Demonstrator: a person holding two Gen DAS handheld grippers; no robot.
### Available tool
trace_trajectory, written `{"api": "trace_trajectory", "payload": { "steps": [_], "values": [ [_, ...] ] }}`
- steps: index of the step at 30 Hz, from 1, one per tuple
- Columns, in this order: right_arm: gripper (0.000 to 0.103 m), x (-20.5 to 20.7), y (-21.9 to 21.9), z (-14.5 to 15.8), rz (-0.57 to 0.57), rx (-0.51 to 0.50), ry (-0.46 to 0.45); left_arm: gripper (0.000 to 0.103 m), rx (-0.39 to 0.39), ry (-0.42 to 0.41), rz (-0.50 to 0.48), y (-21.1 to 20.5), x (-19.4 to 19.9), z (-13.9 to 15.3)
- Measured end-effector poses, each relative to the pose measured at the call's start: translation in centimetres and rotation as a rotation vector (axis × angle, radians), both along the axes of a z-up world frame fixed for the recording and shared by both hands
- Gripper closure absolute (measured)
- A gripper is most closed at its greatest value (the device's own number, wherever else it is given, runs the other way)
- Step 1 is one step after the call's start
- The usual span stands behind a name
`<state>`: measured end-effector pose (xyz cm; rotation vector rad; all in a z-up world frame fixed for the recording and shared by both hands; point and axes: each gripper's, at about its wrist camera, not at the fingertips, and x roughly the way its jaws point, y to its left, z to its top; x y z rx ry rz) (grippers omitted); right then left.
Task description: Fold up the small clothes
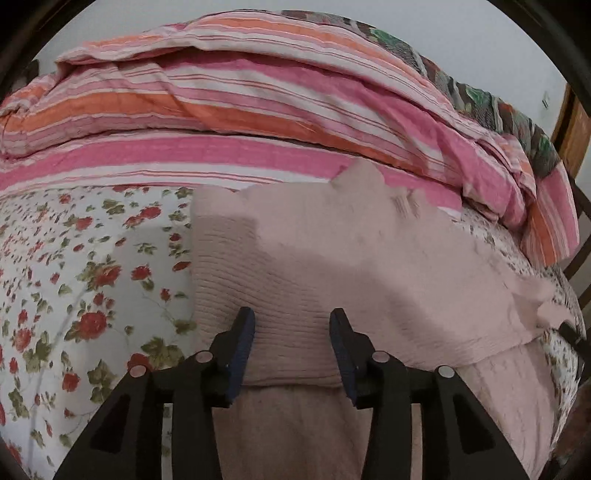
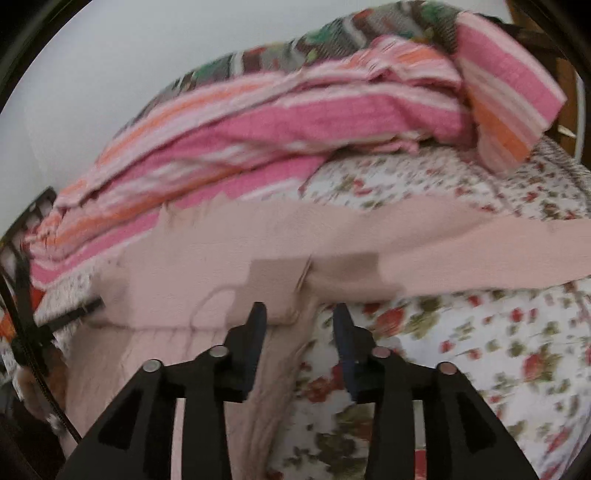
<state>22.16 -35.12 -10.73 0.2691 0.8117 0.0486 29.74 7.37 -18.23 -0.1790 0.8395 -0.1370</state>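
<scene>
Both wrist cams close, angled down; share pink knit garment [image 1: 332, 266] on bed.

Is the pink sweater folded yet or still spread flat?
Partly folded. A ribbed layer of the pink sweater is doubled back over its lower part, the fold edge crossing near the left claw.

A: Bed [image 1: 74, 258]: white floral sheet, red roses, green leaves.

B: On it, far side?

A: Striped quilt [image 1: 258, 110], pink, orange and white, heaped along the far side. Behind it a patterned blanket [image 1: 476, 96], green and brown.

B: Walls?

A: Plain pale wall [image 1: 461, 33]. Wooden frame [image 1: 572, 125], brown, at right edge. Light even, soft shadows on the sheet.
</scene>
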Motion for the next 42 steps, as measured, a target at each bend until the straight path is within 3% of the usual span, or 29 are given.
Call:
{"api": "trace_trajectory", "payload": {
  "steps": [1,3,5,9,16,19,25,28,31,32,33,36,42],
  "values": [
    [0.057,-0.1,-0.8,0.6,-0.016,0.001,0.001,0.054,-0.001,-0.008,-0.007,-0.1,-0.1,0.1],
    [0.042,-0.4,-3.0,1.8,-0.066,-0.016,-0.005,0.043,0.003,-0.019,-0.027,-0.5,-0.3,0.2],
    [0.036,-0.8,-5.6,2.5,-0.127,-0.074,-0.006,0.041,0.028,-0.019,-0.034,-1.0,-0.4,0.1],
    [0.036,-2.6,-12.3,1.9,-0.243,-0.186,0.024,0.035,0.059,-0.023,-0.048,-1.5,-0.4,0.0],
    [0.036,-5.5,-23.1,-2.6,-0.371,-0.105,0.063,0.029,0.074,-0.019,-0.066,-2.0,-0.2,-0.3],
    [0.037,-5.9,-25.1,-3.7,-0.383,-0.039,0.033,0.026,0.096,-0.019,-0.072,-2.4,-0.2,-0.4],
    [0.037,-3.8,-26.6,-3.5,-0.385,-0.01,0.004,0.025,0.097,-0.017,-0.074,-2.4,-0.1,-0.5],
    [0.044,-2.2,-27.0,-3.5,-0.403,-0.045,0.023,0.024,0.097,-0.017,-0.074,-2.5,-0.1,-0.6],
    [0.074,-0.7,-26.8,-3.6,-0.405,-0.118,0.06,0.024,0.095,-0.018,-0.073,-2.5,-0.1,-0.6],
    [0.09,-0.3,-26.8,-3.7,-0.403,-0.137,0.071,0.024,0.094,-0.018,-0.073,-2.5,-0.1,-0.6],
    [0.095,-0.1,-26.6,-3.6,-0.4,-0.151,0.074,0.024,0.092,-0.019,-0.073,-2.5,-0.1,-0.7],
    [0.097,0.3,-25.3,-2.2,-0.407,-0.223,0.061,0.024,0.069,-0.028,-0.073,-2.2,-0.3,-0.6],
    [0.097,0.2,-19.5,4.0,-0.38,-0.352,-0.087,0.022,-0.038,-0.08,-0.007,0.0,-1.6,0.4]
  ]
}}
